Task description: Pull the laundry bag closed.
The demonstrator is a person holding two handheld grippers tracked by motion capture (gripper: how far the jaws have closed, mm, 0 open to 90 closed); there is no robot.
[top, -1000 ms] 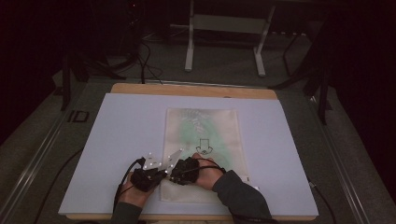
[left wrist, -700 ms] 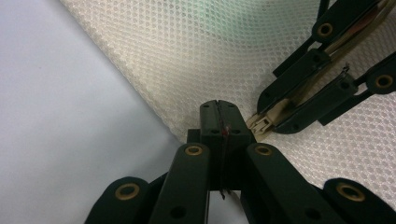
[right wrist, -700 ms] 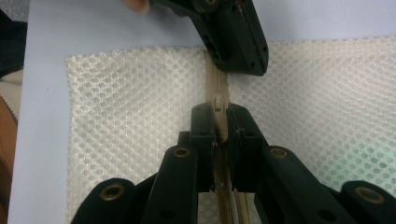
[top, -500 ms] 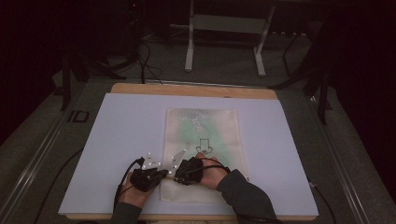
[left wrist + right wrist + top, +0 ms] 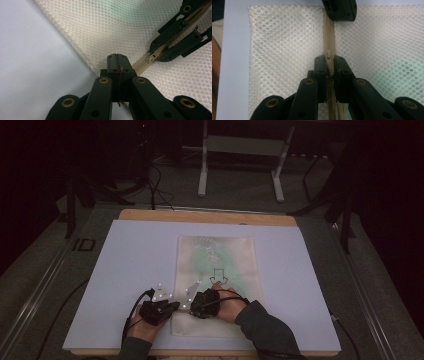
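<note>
The cream mesh zip bag (image 5: 216, 285) lies flat at the middle of the pale lilac tabletop (image 5: 125, 270), its beige zipper (image 5: 329, 37) along the near edge. Step in hand: working the zipper. The left gripper (image 5: 116, 63) has its fingers closed on the bag's corner beside the zipper end. The right gripper (image 5: 329, 65) pinches the beige slider pull (image 5: 328, 55). Next move: draw the slider along the zipper while the corner stays anchored.

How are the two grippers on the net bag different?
The left gripper is shut on the mesh bag's corner edge, jaws pressed flat together. The right gripper is shut on the zipper pull, jaws slightly apart around it. The left one sits at the zipper's end, the right one further along. Both are black.
</note>
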